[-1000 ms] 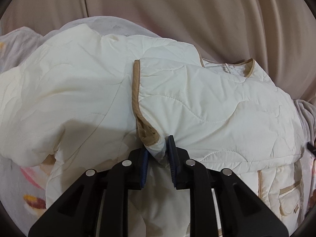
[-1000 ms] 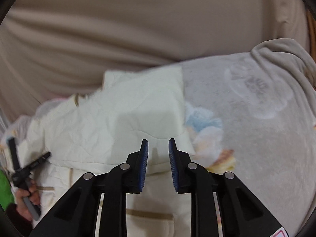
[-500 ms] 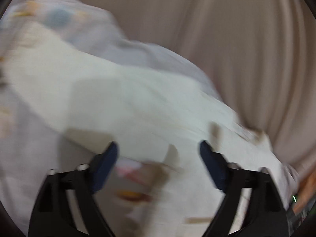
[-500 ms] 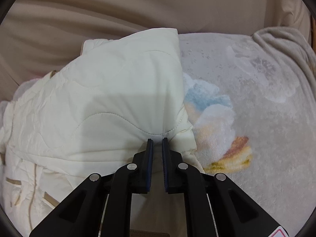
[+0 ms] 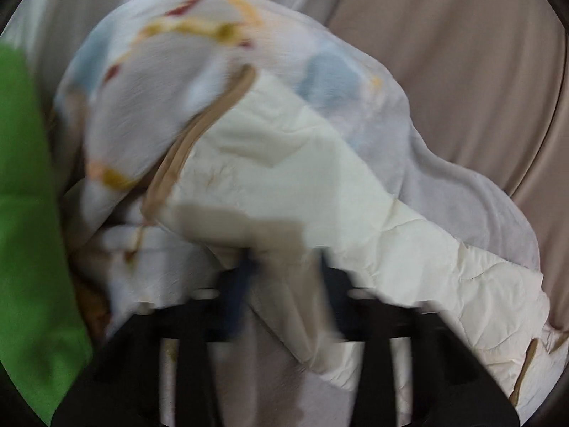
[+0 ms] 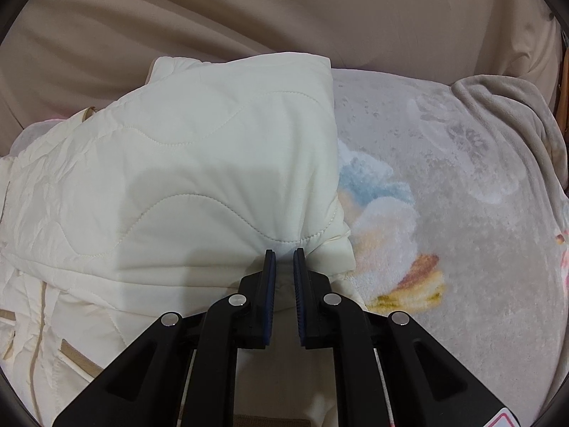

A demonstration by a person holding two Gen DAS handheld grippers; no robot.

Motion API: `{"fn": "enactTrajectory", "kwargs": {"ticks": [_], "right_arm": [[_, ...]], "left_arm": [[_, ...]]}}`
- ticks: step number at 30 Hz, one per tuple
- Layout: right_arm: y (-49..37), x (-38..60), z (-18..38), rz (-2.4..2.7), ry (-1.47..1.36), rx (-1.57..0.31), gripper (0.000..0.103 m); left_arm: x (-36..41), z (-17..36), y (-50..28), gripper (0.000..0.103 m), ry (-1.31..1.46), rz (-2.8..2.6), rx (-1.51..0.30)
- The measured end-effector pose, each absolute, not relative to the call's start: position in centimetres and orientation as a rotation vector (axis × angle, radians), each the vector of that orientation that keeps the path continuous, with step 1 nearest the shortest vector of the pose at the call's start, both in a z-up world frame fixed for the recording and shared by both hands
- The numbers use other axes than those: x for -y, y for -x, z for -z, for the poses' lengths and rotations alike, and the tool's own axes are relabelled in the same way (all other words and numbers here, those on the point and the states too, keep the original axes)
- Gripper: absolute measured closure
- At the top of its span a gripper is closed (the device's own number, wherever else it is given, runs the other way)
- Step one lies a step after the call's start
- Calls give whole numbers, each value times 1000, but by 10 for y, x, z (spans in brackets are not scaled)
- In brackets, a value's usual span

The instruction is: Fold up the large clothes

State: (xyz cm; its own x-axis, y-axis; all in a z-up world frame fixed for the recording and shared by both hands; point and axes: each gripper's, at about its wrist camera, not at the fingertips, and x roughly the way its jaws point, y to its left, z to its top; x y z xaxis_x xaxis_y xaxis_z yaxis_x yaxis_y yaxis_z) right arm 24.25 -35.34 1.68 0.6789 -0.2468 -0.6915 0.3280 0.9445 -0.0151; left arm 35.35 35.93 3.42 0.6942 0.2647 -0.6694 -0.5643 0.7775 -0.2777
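Right gripper (image 6: 283, 254) pinches the near edge of the cream quilted jacket (image 6: 213, 163), which lies on the printed blanket (image 6: 462, 213). Left gripper (image 5: 284, 284), blurred, has just been closing, apparently on jacket fabric. Risk: uneven pulling skews the fold.

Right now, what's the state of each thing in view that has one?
quilted jacket: partly folded, lying on the blanket
right gripper: shut on the quilted jacket's folded edge
left gripper: blurred; jaws have just been closing, jacket fabric between them
blanket: spread under the jacket, rumpled at its far right edge
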Motion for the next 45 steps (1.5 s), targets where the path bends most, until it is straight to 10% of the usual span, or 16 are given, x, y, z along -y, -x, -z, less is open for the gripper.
{"fn": "enactTrajectory", "kwargs": {"ticks": [13, 23, 28, 32, 37, 45], "right_arm": [[-241, 358, -17, 312, -143, -748, 94], [-235, 375, -17, 247, -271, -721, 93], [-232, 383, -16, 197, -343, -702, 89], [-226, 380, -23, 186, -338, -659, 78], [-218, 350, -52, 5, -394, -618, 49], [-291, 246, -55, -352, -415, -836, 39]], "left_arm": [[-71, -184, -343, 101, 186, 148, -395], [185, -67, -356, 100, -3, 494, -720], [186, -26, -314, 97, -19, 507, -794], [133, -44, -285, 50, 56, 530, -725], [47, -62, -260, 42, 143, 468, -672], [-64, -53, -257, 37, 323, 299, -693]]}}
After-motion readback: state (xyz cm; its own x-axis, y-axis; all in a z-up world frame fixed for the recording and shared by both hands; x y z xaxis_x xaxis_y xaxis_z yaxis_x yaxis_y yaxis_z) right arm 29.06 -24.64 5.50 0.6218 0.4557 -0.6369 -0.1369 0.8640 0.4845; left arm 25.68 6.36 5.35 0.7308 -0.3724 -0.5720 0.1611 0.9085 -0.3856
